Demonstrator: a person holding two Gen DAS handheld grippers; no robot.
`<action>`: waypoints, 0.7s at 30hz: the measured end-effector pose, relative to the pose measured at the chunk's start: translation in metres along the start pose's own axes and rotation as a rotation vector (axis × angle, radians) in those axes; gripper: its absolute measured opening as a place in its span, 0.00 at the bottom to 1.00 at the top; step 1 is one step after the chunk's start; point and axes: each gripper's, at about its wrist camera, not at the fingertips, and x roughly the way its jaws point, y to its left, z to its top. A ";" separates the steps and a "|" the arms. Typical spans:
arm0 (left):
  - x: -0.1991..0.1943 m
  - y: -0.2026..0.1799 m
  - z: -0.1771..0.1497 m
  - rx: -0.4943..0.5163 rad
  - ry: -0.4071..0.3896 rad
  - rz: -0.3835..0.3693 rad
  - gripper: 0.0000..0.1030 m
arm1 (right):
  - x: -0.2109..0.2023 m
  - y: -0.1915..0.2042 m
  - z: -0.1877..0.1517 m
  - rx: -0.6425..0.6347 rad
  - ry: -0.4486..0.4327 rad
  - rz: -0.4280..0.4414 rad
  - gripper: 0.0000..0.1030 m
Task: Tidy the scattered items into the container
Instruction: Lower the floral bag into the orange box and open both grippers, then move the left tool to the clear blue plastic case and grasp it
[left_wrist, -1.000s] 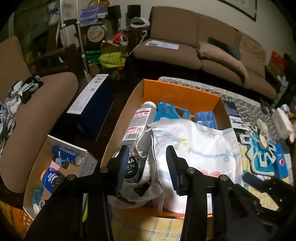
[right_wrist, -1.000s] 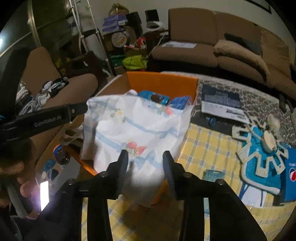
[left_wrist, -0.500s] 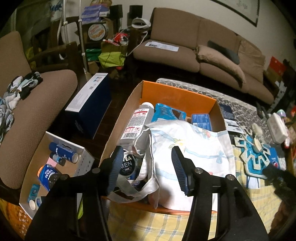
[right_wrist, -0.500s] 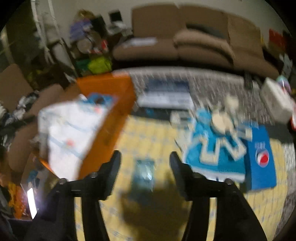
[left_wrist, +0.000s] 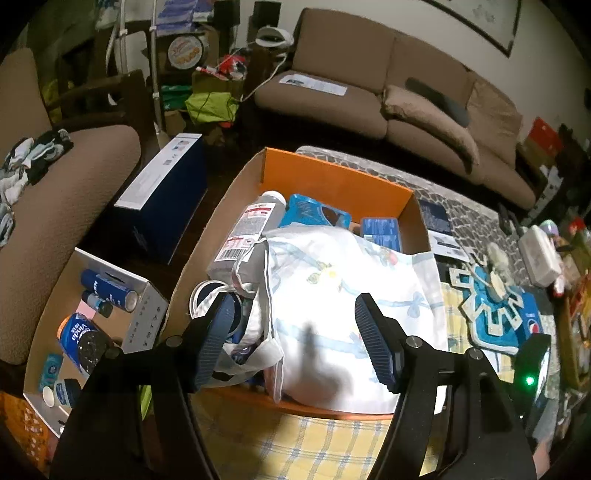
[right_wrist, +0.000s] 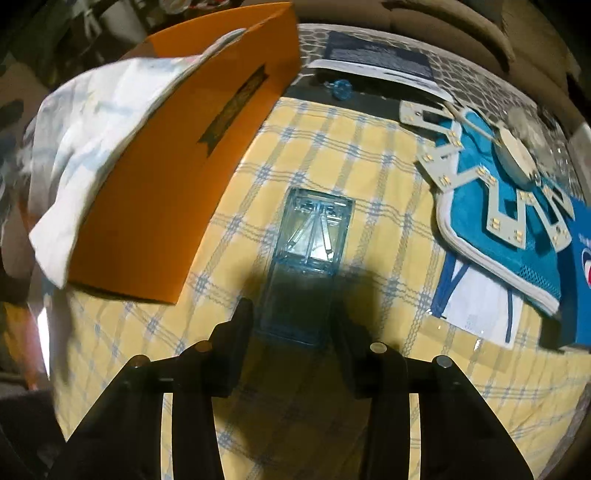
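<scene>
The left gripper (left_wrist: 295, 343) hangs over the near end of the orange cardboard box (left_wrist: 332, 181); its jaws have just been opening and stand apart, with nothing pressed between them, above the white floral cloth bag (left_wrist: 343, 295) that fills the box's near half; a clear bottle with a barcode label (left_wrist: 247, 232) lies along the box's left side, and blue packets (left_wrist: 314, 214) sit at its far end. The right gripper (right_wrist: 293, 321) points down at the yellow checked cloth (right_wrist: 369, 177) on the worktop; its jaws have just been closing around the near end of a clear blue plastic case (right_wrist: 314, 229), which lies flat just right of the box (right_wrist: 184, 166); whether the pads press on it I cannot tell; a teal mesh pouch (right_wrist: 498, 229) lies further right.
</scene>
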 end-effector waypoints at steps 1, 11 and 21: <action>-0.001 0.000 -0.001 -0.003 0.001 -0.004 0.63 | -0.001 0.003 -0.001 -0.007 0.010 0.007 0.41; -0.006 -0.010 -0.015 -0.030 0.051 -0.044 0.64 | -0.048 0.011 -0.030 0.030 0.014 0.252 0.72; -0.013 -0.082 -0.101 0.062 0.273 -0.309 0.64 | -0.101 -0.131 -0.053 0.387 -0.141 0.061 0.72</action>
